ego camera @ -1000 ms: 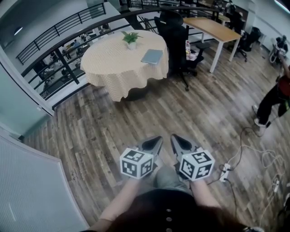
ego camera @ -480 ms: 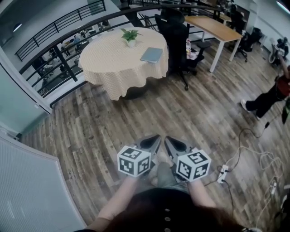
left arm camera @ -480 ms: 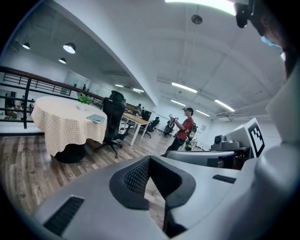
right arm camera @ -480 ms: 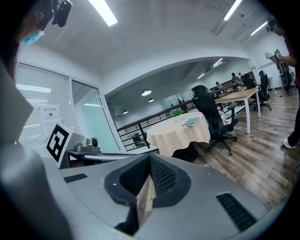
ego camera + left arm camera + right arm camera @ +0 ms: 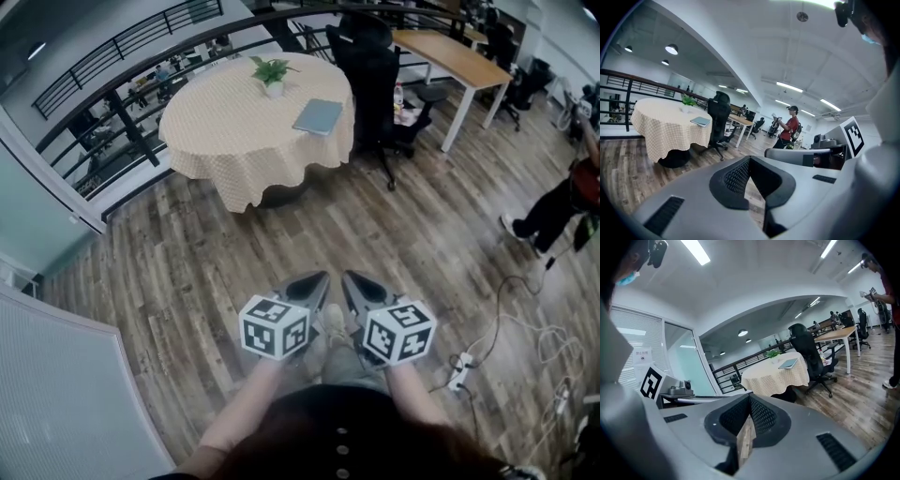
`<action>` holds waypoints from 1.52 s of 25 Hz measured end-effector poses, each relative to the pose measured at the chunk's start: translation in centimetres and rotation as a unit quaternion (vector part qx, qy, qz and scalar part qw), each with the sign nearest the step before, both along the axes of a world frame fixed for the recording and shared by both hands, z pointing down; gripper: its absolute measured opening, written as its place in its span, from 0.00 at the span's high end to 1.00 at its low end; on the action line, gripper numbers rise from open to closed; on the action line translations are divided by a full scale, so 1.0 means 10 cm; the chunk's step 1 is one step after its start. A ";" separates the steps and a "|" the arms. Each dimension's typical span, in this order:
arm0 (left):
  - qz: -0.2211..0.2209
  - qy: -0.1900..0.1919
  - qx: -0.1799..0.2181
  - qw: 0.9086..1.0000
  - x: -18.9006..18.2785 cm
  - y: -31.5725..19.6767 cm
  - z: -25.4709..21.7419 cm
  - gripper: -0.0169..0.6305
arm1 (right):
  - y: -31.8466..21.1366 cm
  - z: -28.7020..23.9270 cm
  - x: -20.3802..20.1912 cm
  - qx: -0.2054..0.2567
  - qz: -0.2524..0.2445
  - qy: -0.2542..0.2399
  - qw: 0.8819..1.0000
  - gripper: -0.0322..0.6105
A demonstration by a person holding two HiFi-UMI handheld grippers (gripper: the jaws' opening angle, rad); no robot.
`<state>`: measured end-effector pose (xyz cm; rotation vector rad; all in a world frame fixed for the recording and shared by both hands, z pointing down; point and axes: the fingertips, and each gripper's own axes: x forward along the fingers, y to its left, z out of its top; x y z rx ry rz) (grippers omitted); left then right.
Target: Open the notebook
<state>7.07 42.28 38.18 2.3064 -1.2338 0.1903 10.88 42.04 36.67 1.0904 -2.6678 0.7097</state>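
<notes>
A thin grey-blue notebook (image 5: 319,116) lies closed near the right edge of a round table (image 5: 225,141) with a checked yellow cloth, far across the wooden floor. It also shows in the left gripper view as the notebook (image 5: 700,121) and in the right gripper view as the notebook (image 5: 788,363). My left gripper (image 5: 322,279) and right gripper (image 5: 348,278) are held side by side in front of the person's body, well short of the table. Both are shut with nothing in them: left gripper (image 5: 749,162), right gripper (image 5: 749,400).
A small potted plant (image 5: 270,75) stands on the table. A black office chair (image 5: 375,66) is right beside the table, with a wooden desk (image 5: 455,56) behind it. A black railing (image 5: 122,103) runs behind the table. A person (image 5: 562,197) and floor cables with a power strip (image 5: 458,372) are at the right.
Both grippers have moved together towards the table, still shut and side by side. The person at the right has shifted stance.
</notes>
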 end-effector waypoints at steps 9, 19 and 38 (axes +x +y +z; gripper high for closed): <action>-0.011 -0.014 0.012 1.000 -0.13 -1.04 -0.06 0.96 | -1.05 -0.08 -0.11 0.002 -0.018 0.001 1.000 0.93; -0.019 -0.033 0.013 0.999 -0.17 -2.22 -0.08 0.96 | -2.30 -0.17 -0.13 0.007 -0.014 0.007 1.000 0.93; -0.050 -0.027 -0.027 0.998 -0.29 -3.01 0.14 0.96 | -3.14 0.00 -0.14 -0.039 -0.036 -0.035 0.998 0.93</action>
